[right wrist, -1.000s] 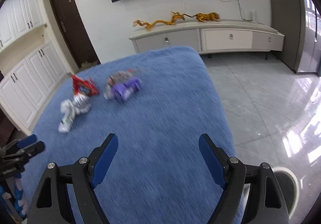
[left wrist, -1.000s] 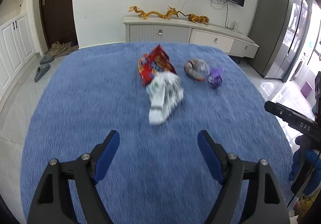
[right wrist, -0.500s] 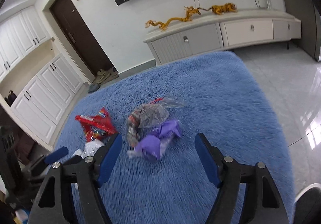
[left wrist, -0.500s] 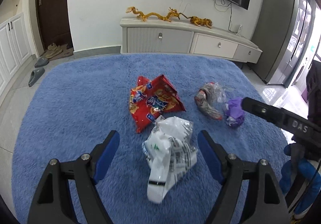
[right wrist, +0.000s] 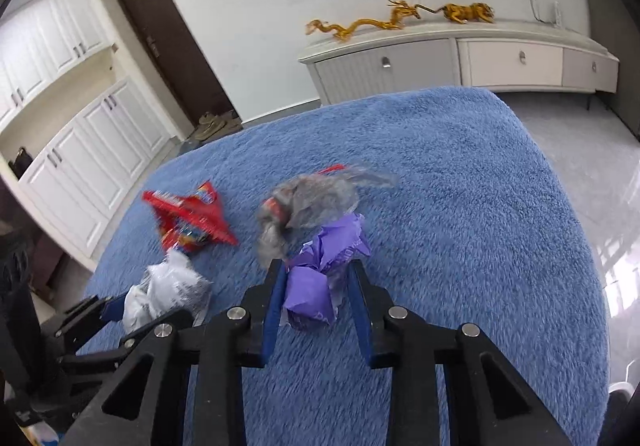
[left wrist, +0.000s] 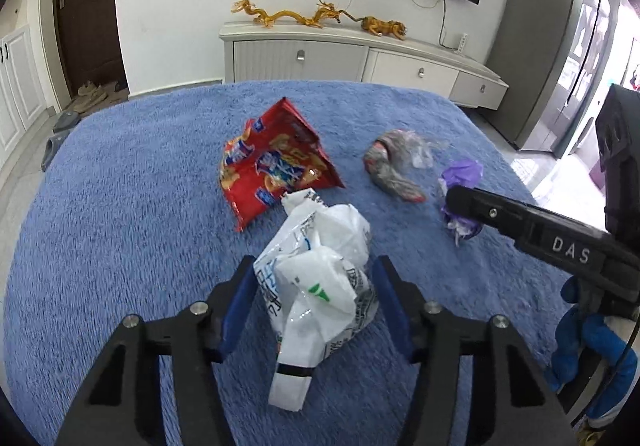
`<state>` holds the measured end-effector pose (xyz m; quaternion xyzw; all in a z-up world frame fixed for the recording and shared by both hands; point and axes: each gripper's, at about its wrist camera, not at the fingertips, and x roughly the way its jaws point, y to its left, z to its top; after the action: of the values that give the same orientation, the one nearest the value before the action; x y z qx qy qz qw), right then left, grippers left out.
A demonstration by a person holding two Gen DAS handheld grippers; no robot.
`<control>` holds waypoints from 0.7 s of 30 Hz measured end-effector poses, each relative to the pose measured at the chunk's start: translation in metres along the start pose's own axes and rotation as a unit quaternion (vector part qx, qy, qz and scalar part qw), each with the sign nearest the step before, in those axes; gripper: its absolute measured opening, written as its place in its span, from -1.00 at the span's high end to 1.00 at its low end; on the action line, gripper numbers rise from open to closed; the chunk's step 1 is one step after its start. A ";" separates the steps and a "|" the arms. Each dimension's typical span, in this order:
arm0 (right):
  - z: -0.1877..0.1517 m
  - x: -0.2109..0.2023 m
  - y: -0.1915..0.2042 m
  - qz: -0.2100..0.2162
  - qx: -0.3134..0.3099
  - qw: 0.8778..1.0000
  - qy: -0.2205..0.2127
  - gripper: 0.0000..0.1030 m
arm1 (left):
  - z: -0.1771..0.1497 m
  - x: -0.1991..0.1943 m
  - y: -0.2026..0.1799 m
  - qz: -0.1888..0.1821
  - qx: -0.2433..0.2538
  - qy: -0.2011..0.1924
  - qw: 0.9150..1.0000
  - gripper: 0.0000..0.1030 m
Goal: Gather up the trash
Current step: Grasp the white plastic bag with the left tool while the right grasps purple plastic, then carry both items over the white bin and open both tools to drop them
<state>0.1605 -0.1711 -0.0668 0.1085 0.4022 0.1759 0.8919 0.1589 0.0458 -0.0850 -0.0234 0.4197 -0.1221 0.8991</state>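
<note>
**Both my jaws closing on trash at once**

Left wrist view: my left gripper point(left wrist: 316, 298) has the crumpled white plastic bag point(left wrist: 320, 278) between its blue pads, and the jaws are closing on it. The pads look to be at the bag's sides, though I cannot tell whether they press yet. The bag's long axis runs near to far, straight along my fingers, with a tail of it trailing back toward me, so I judge the squeeze goes across its short width. Just beyond it, touching its far tip, lies the red snack packet point(left wrist: 276, 170) on the blue rug point(left wrist: 120, 206). Right of that sits a clear wrapper with grey and red in it point(left wrist: 396, 166), and further right the purple wrapper point(left wrist: 460, 186), partly behind my right gripper's arm.

Right wrist view: my right gripper point(right wrist: 316, 286) is closing on the purple wrapper point(right wrist: 320, 278), which lies between the pads with its bulk nearer me and a flap reaching far and right. The left pad seems to touch it; the right one I cannot judge. The clear wrapper point(right wrist: 308, 202) touches its far left side and may snag as I lift. The red packet point(right wrist: 192, 218) is well clear to the left, and my left gripper point(right wrist: 120, 310) holds the white bag point(right wrist: 168, 294) at the near left.
</note>
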 end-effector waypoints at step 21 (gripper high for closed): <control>-0.075 -0.148 0.013 0.006 0.005 0.998 -0.058 0.45 | -0.062 -0.153 -0.038 0.035 0.018 -0.100 0.994 -0.03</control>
<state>0.0095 -0.2145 -0.0105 0.1255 0.3497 0.1731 0.9121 0.0095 0.0494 -0.0044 -0.0047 0.3255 -0.0951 0.9407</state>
